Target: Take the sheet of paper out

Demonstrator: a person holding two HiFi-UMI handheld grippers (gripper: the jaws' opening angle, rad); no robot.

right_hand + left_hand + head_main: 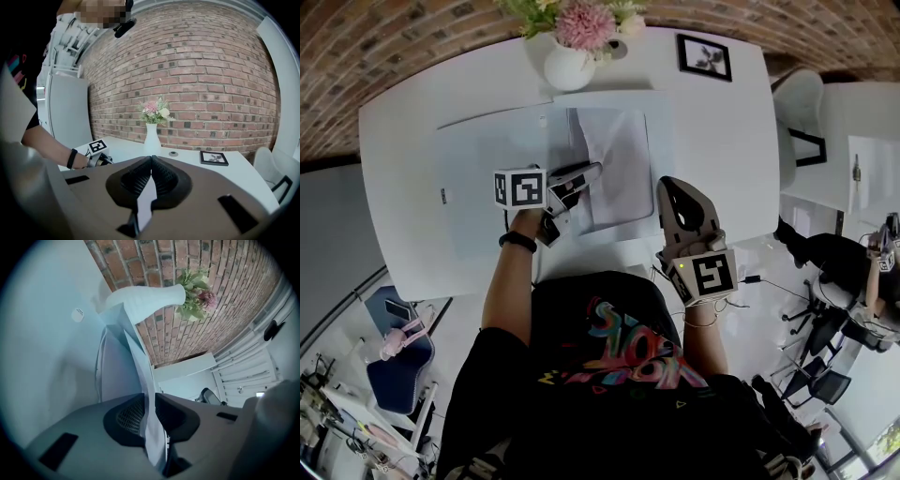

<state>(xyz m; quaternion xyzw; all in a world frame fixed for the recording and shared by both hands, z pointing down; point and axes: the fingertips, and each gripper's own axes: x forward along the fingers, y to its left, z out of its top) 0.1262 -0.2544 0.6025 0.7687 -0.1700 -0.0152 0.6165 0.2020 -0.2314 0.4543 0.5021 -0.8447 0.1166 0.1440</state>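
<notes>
White table (pixel 403 187) stood against a brick wall (pixel 394 47), seen from above. At left, a bare forearm with a black wristband (pixel 517 241) reached over the near edge, holding the left gripper (pixel 591 172). Its marker cube faced up and it pointed right, toward the table's middle. In the left gripper view, its jaws were pinched on the near edge of the sheet (pixel 619 164), with the paper clamped between both pads and running up and away from them. The sheet lay tilted on a large pale folder (pixel 478 178) that covered most of the table's middle. Its far part rested flat and its gripped edge was lifted. Whether the far end was still tucked inside the folder, couldn't tell.

Behind the folder, near the wall, was a white vase (pixel 569 67) with pink flowers (pixel 586 23). Right of the sheet, the right gripper (pixel 673 187) pointed toward the wall over the table's near right part, clear of the paper. Its jaws were pressed together tip to tip, nothing between them. A black picture frame (pixel 704 56) sat at the far right corner.
</notes>
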